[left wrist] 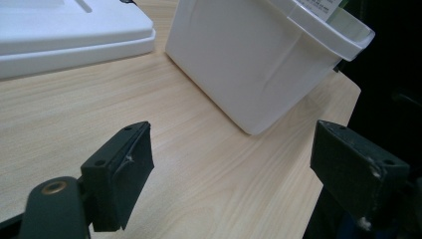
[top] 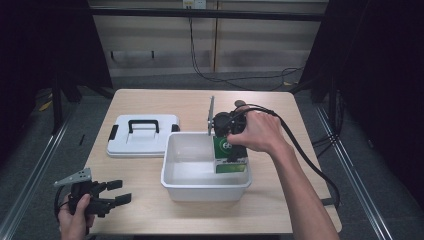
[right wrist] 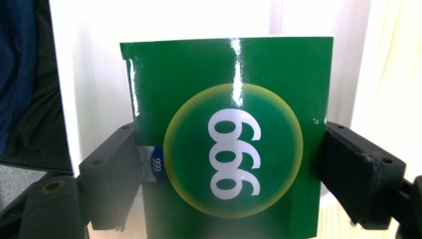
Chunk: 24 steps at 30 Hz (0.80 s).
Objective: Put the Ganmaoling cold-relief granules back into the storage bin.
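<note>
The right gripper (top: 231,150), at centre right of the high view, reaches down into the white bin (top: 172,172) with its jaws pressed against the two side faces of a green box (top: 227,150). The box stands upright against the bin's right-hand inner wall, most likely so that it takes up little floor and leaves the bare left part of the bin free. Whether its base already rests on the bottom cannot be told from the high view. In the right gripper view the green box (right wrist: 234,144) sits in the middle of the frame between the black jaws, its glossy card face catching a streak of light and carrying a yellow-rimmed circle with white numerals (turned upside down from this camera).

The left gripper (top: 107,195) waits at the lower left of the high view, held just above the table (top: 150,215) with its jaws spread wide and nothing between them, presumably parked out of the way. Its own view shows matte black pads with scuffed edges over pale wood-grain laminate, with the white bin (left wrist: 249,59) smooth and slightly tapered at upper centre.

The lid (top: 142,135), flat white plastic with a black handle and dark clips, lies left of the bin, touching or nearly touching its rim, which leaves the opening free.
</note>
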{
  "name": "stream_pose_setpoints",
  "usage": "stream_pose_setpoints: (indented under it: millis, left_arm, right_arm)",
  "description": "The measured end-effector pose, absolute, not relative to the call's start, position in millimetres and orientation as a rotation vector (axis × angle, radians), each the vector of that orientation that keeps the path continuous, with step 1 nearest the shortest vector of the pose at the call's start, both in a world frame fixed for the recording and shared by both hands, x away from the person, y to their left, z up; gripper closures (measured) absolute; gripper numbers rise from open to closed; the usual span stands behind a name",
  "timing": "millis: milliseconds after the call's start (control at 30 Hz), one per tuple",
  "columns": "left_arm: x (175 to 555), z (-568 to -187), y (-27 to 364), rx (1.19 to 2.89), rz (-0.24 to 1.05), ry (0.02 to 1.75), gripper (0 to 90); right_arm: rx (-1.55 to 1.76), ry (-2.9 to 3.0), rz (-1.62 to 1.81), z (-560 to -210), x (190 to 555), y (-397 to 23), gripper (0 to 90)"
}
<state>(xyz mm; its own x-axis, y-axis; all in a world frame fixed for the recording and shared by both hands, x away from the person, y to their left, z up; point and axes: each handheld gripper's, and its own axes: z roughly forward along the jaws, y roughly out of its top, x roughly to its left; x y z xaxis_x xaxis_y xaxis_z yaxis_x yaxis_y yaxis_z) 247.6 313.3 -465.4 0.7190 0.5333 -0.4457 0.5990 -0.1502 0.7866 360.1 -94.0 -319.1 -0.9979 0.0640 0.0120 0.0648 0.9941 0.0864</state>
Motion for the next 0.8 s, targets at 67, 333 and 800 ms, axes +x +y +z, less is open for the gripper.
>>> stream_pose_setpoints:
  millis: [67, 333, 800]
  left_arm:
    - [247.6, -465.5, 313.2, 1.806, -0.073, 0.892, 17.0]
    - [247.6, -465.5, 313.1, 1.807, -0.074, 0.891, 17.0]
    - [248.0, -465.7, 312.9, 1.814, -0.072, 0.885, 17.0]
  right_arm:
    - [-0.104, -3.124, -0.137, -321.3, 359.9, -93.9, 16.2]
    - [-0.130, -3.125, -0.128, -337.2, 361.8, -96.2, 16.1]
    - [-0.175, -3.117, -0.112, -370.6, 362.6, -96.6, 15.9]
